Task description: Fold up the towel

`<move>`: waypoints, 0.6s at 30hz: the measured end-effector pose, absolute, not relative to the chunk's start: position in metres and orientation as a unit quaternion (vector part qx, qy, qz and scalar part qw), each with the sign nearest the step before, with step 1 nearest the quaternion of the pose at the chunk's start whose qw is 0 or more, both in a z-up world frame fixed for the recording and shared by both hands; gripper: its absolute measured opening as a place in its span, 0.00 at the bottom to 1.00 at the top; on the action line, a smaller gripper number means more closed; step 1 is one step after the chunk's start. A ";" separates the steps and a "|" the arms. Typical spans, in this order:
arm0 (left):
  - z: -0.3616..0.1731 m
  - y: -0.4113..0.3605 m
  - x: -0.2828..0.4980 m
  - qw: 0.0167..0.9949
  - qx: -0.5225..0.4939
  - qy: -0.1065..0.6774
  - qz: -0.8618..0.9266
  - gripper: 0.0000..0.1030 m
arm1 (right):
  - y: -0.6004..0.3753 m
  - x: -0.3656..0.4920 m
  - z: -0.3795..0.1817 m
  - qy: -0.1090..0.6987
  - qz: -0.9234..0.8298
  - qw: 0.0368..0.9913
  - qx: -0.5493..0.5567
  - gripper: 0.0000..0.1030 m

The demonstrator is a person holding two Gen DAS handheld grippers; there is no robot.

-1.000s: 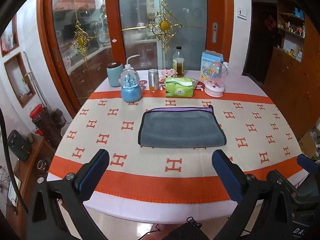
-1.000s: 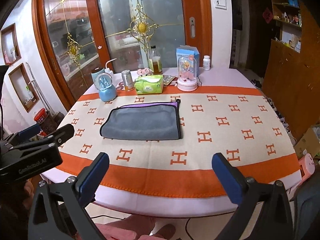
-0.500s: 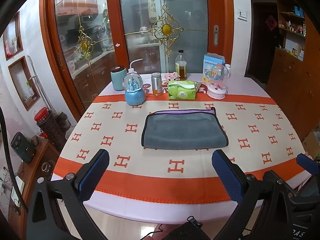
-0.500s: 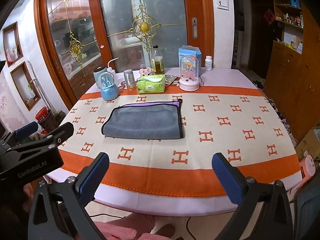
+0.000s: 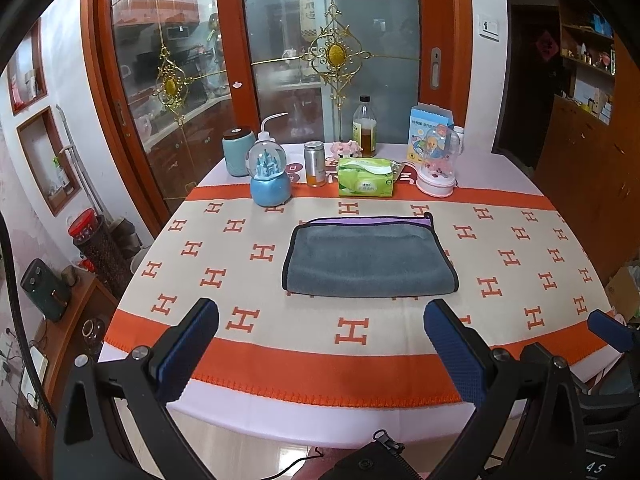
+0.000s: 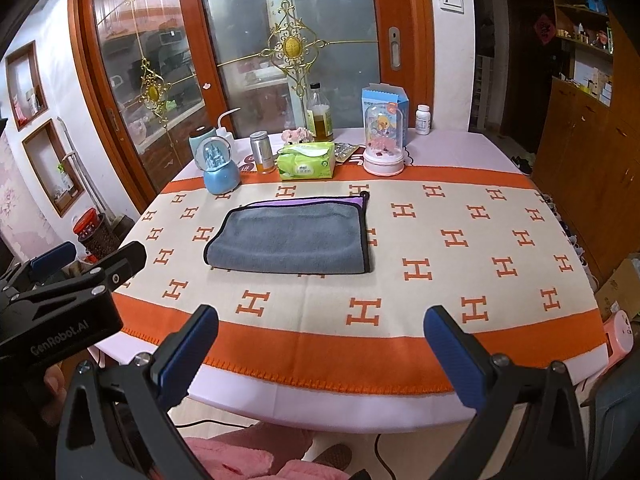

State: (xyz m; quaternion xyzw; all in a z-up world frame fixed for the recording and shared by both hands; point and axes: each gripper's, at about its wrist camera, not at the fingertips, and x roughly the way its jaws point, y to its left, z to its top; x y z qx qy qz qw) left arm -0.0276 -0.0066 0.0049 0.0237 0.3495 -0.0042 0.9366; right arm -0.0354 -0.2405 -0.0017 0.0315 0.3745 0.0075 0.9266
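Here, the gray towel [image 5: 370,258] lay folded flat on the table [image 5: 320,396], at twelve o'clock from both grippers. The left gripper [image 5: 320,344] and right gripper [image 6: 320,350] stood wide apart, holding nothing.

The towel [image 5: 370,258] lies mid-worktop [image 5: 360,392]; behind it stand the snow globe [image 5: 271,178] at left, tissue pack [image 5: 366,178] centre, domed ornament [image 5: 437,168] right

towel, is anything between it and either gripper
Nothing visible does. Only bare tablecloth lies between the towel and the open left gripper and right gripper; the tissue pack sits behind it.
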 end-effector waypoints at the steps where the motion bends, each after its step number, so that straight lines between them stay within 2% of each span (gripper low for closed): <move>1: 0.005 -0.006 -0.028 0.936 0.024 0.350 -0.004 0.99 | -0.241 -0.036 -0.002 0.375 0.007 0.926 0.031 1.00; 18: 0.006 -0.007 -0.023 0.936 0.024 0.351 -0.008 0.99 | -0.237 -0.031 -0.007 0.381 0.006 0.924 0.030 1.00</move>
